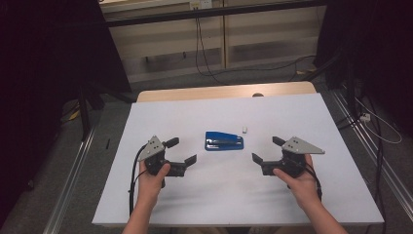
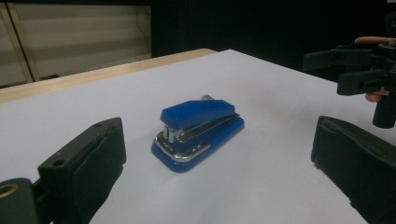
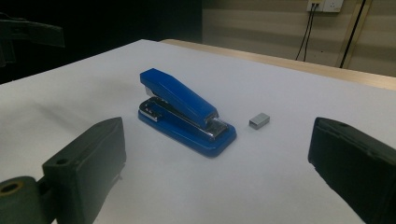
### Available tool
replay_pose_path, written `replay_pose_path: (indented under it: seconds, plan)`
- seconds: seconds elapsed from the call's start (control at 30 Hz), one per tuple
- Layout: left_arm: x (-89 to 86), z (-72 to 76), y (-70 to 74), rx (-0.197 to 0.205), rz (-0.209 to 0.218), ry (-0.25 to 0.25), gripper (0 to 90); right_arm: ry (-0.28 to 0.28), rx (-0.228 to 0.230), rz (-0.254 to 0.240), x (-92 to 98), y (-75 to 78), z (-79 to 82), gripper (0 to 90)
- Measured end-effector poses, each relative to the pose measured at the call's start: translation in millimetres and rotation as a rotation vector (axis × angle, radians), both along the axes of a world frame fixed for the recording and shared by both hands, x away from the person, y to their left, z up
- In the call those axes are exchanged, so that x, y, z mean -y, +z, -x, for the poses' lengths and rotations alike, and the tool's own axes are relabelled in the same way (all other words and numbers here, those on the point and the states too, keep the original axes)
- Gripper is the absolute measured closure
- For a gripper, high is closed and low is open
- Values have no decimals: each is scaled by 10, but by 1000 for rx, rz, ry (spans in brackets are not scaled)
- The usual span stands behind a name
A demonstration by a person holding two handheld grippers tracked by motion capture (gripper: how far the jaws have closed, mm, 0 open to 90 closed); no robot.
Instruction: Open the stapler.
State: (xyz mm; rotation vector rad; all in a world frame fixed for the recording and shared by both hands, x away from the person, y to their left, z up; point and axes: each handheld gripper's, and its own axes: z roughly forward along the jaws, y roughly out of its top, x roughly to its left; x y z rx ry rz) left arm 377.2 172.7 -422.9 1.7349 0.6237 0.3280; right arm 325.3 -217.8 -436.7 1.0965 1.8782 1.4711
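stapler [image 1: 223,141] sits mid-frame on the white worktop [image 1: 160,122], between your left hand-held gripper [image 1: 183,151] and right hand-held gripper [image 1: 267,150], both wide open and empty. likely rigid, fairly heavy, slick plastic and metal; pinch it across the base's long sides.

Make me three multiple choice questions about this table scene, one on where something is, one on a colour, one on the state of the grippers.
1. Where is the small grey block?
A. beside the stapler's rear end
B. on top of the stapler
C. in a gripper

2. What colour is the stapler?
A. red
B. blue
C. green

3. How are the left gripper and right gripper?
A. both open, holding nothing
B. both shut
C. one clamps the stapler

Answers: 1 A, it lies on the white sheet just off that end; 2 B, body and base are blue; 3 A, jaws apart, stapler between them untouched.
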Motion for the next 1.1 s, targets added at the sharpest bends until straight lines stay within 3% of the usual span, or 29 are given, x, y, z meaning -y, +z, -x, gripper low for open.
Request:
replay_pose_path:
  seconds: [0.2, 0.4, 0.53, 0.7, 1.0, 1.1]
  plan:
    - [21, -58, 9, 1, 10, 4, 33, 10, -9, 12, -85, -11, -90, 39]
    - [77, -115, -8, -6, -7, -8, 33, 19, -8, 24, -161, 15, -164, 45]
    - [94, -157, -8, -9, 10, -3, 34, 24, -7, 24, -203, 28, -224, 59]
    - [128, -213, -17, -17, -6, -2, 34, 29, -11, 26, -265, 41, -290, 85]
    - [203, -346, -31, -29, 10, 6, 34, 70, -27, 37, -365, 50, -420, 283]
    - [229, -389, -37, -28, -35, 8, 34, 84, -33, 43, -399, 56, -458, 356]
